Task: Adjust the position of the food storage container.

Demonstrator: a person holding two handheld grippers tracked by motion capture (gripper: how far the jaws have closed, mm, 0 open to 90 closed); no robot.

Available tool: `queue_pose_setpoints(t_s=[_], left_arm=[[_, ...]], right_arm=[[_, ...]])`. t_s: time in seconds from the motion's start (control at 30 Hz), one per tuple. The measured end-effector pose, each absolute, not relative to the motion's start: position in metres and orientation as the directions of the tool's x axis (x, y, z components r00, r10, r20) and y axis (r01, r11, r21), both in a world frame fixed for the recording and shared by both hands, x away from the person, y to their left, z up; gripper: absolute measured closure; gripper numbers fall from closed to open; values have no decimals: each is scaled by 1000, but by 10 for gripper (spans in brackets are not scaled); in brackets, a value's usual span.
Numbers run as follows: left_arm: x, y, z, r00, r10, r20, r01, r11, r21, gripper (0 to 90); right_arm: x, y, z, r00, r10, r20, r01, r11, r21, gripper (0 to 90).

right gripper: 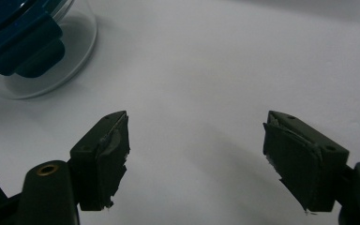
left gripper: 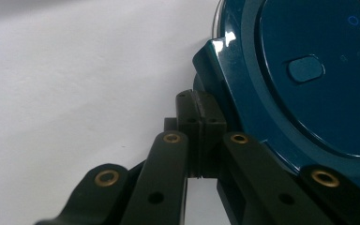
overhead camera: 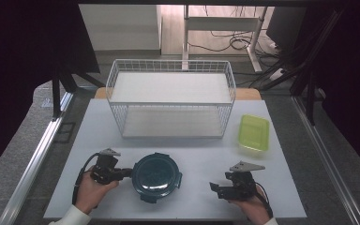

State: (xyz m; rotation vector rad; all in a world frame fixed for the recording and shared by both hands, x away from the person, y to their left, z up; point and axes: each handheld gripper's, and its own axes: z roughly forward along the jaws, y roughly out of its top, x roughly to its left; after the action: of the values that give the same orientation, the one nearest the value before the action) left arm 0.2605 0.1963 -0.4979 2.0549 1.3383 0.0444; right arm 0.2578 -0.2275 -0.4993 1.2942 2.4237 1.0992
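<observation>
A round glass container with a dark teal clip-on lid [overhead camera: 155, 177] sits on the white table near the front edge. My left gripper [overhead camera: 130, 172] is shut, its tips against the container's left side. In the left gripper view the closed jaws [left gripper: 199, 112] meet right beside a lid clasp [left gripper: 215, 61], with nothing visible between them, and the lid [left gripper: 318, 75] lies to the right. My right gripper [overhead camera: 217, 191] rests to the container's right, apart from it and open. Its jaws [right gripper: 197, 145] stand wide over bare table, with the container's glass wall and a clasp [right gripper: 28, 51] at the upper left.
A white wire basket with a shelf [overhead camera: 171, 96] stands at the back middle of the table [overhead camera: 272, 187]. A yellow-green rectangular tub [overhead camera: 254, 132] lies to its right. Metal rails run along both sides of the table.
</observation>
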Motion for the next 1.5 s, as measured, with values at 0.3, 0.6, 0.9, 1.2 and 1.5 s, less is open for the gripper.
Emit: queue_pose_setpoints(t_s=[0.3, 0.6, 0.9, 1.2, 1.5], left_arm=[[256, 184, -498, 489, 806, -333, 797, -258, 547, 900], [254, 166, -497, 508, 792, -339, 788, -269, 554, 900], [253, 154, -498, 526, 771, -359, 785, -278, 553, 900], [255, 154, -501, 562, 738, -374, 766, -295, 571, 900], [250, 175, -495, 542, 774, -327, 713, -217, 667, 804]], right_arm=[[258, -230, -499, -593, 786, 176, 647, 335, 685, 227], [258, -230, -499, -590, 788, 176, 647, 332, 686, 227], [259, -232, -498, -584, 791, 182, 647, 318, 693, 227], [257, -233, -495, -595, 784, 178, 623, 310, 718, 228], [254, -235, -491, -622, 762, 178, 594, 312, 741, 227]])
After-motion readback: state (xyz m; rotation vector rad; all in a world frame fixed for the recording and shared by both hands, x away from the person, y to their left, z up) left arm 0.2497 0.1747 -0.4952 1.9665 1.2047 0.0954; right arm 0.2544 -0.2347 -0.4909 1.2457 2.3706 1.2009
